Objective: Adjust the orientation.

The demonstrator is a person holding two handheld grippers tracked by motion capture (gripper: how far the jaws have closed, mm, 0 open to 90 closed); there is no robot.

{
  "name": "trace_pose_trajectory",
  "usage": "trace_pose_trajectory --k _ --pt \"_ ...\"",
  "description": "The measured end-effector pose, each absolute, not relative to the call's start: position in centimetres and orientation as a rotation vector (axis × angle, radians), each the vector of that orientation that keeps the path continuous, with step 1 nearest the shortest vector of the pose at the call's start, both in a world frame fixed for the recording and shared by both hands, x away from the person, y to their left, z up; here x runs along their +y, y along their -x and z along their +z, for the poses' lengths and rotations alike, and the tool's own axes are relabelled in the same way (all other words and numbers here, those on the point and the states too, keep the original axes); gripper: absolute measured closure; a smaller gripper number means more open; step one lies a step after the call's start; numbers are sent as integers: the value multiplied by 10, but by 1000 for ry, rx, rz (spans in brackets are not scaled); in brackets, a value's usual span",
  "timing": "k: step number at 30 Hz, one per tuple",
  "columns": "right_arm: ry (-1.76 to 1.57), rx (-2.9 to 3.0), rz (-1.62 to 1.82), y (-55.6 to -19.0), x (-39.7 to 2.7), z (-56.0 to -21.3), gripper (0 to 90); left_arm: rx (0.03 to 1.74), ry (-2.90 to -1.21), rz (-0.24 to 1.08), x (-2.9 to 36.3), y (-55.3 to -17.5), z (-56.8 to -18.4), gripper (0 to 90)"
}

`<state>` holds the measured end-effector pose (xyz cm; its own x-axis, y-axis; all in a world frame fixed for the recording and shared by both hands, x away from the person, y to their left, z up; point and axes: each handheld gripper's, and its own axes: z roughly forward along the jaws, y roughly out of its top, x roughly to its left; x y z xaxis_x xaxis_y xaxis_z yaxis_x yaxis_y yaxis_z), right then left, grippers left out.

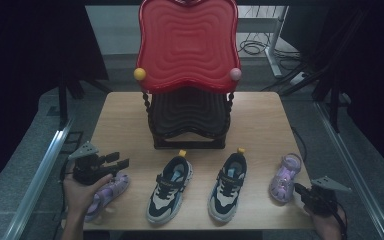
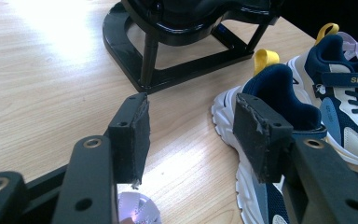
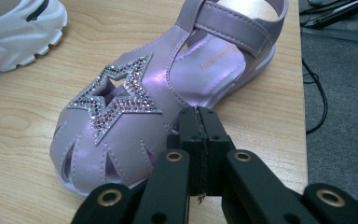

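Beside the black stand's (image 1: 190, 120) front right corner, out toward the table's (image 1: 125, 115) right edge, lies a lilac sandal (image 1: 284, 178) with a glittering star on its toe. The right tongs (image 1: 302, 192) sit just at that toe, jaws pressed together with nothing between them; in the right gripper view the shut tips hover over the toe's edge, and I cannot tell whether they touch it. A second lilac sandal (image 1: 107, 192) lies to the front left of the stand, near the table's front edge. The left tongs (image 1: 121, 162) are above it with jaws apart and empty, aimed toward the stand's base. Between the two sandals, in front of the stand, lie two navy-and-white sneakers (image 1: 169, 189) (image 1: 227, 186) side by side, heels with yellow pull tabs toward the stand. A red wavy tray (image 1: 187, 42) tops the stand.
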<state>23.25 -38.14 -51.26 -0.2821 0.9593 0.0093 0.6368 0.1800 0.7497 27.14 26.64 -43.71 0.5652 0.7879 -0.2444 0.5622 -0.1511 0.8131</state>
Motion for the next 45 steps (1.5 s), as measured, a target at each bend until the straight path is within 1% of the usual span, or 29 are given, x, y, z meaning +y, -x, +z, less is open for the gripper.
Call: trace_pose_trajectory --k 20,45 --pt "-1453 2046 929 -234 -368 -510 900 1103 -1847 286 264 -272 -439 463" --pt "-1323 2151 945 -242 -327 -509 899 1103 -1850 287 265 -272 -439 462"
